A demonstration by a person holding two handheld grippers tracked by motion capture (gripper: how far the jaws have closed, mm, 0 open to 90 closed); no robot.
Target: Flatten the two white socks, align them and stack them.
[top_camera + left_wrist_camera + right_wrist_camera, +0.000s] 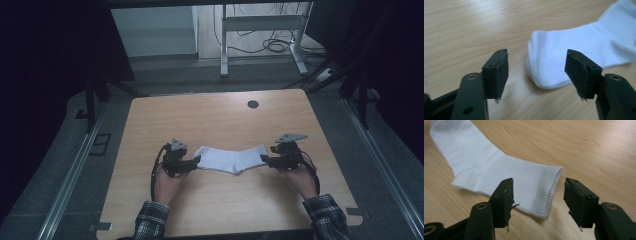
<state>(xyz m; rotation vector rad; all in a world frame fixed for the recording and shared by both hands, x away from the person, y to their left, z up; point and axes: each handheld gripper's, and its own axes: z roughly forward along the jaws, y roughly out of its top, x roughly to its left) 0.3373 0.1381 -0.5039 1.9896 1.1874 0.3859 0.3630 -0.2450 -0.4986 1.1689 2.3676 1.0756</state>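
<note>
Nearest the lens in the left gripper view, two black jaws are seen spread wide, nothing pinched between them, with the rounded toe end of the white sock (574, 57) lying just ahead on the wood. Same story in the right gripper view: jaws held apart, the ribbed cuff of the sock lying just ahead of them, partly in the gap, but not clamped.

From the high view the sock (232, 159) is laid flat in a shallow V across the lower middle of the counter (215, 120), with the left hand-held gripper (196, 161) at its left end and the right hand-held gripper (264, 160) at its right end, both close to the fabric.

Looks like the laying-out step is done and the sock has been let go. A fold is probably up next, so one end would need to be re-pinched and carried over onto the other, kept lined up so nothing bunches.

Further out, a dark round grommet (253, 104) is set near the counter's top edge.
</note>
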